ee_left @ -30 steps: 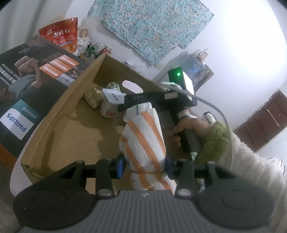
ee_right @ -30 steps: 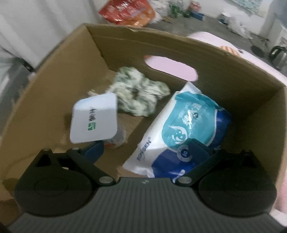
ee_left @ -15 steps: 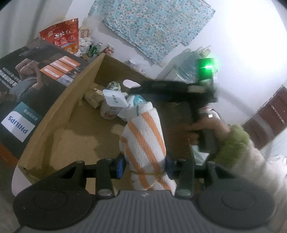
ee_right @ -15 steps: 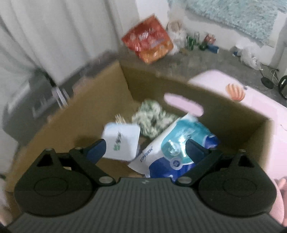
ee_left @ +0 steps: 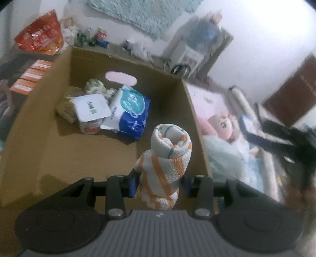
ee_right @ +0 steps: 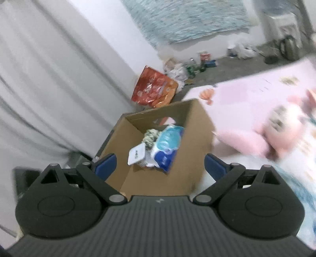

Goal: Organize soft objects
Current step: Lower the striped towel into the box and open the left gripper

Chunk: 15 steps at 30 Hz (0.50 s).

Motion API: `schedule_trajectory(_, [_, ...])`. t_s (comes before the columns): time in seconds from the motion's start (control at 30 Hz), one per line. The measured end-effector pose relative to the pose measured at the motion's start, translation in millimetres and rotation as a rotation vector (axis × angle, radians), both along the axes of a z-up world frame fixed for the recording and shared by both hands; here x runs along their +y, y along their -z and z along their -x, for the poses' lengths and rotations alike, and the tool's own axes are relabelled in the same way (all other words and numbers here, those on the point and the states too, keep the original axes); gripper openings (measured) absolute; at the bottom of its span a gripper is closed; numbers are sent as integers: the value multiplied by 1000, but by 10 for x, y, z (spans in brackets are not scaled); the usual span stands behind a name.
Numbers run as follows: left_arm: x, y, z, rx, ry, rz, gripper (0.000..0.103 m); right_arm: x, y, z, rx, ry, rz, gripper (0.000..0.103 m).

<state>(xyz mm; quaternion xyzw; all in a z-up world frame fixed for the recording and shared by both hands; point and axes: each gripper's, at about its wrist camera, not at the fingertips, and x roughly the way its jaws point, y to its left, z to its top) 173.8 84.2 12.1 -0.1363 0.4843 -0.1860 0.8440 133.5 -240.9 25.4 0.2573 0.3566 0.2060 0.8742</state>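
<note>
Towel roll (ee_left: pixel 165 164), orange-striped, stands upright in the left claw (ee_left: pixel 159 182), pinched near its lower end, long axis pointing away from the camera, above the cardboard box (ee_left: pixel 59 150). Right claw (ee_right: pixel 160 165) gapes empty.

I'm in a lived-in home, a bedroom by the look of it. A bed with a pink sheet (ee_right: pixel 262 87) runs along my right, plush toys (ee_right: pixel 276 134) lying on it. A blue patterned cloth (ee_right: pixel 187 17) hangs on the white wall, pale curtains (ee_right: pixel 45 89) fall on the left. Down on the grey floor there's a red snack bag (ee_right: pixel 154 89), bottles and clutter (ee_right: pixel 187 69), and a cardboard box (ee_left: pixel 33 110) of household bits.
</note>
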Motion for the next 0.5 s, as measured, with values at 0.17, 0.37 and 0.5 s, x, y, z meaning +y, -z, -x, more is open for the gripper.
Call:
schedule_trajectory(0.17, [-389,195,-517,53,61,-142,43,-476,227,546,-7,77,-55,96])
schedule_trajectory(0.37, [-823,395,-1133,68,87,-267,43,-790,504,939,15,170,-20,96])
schedule_trajectory(0.5, [-952,513,-1459,68,38,-289,42,-996,706,1073,58,227,-52,96])
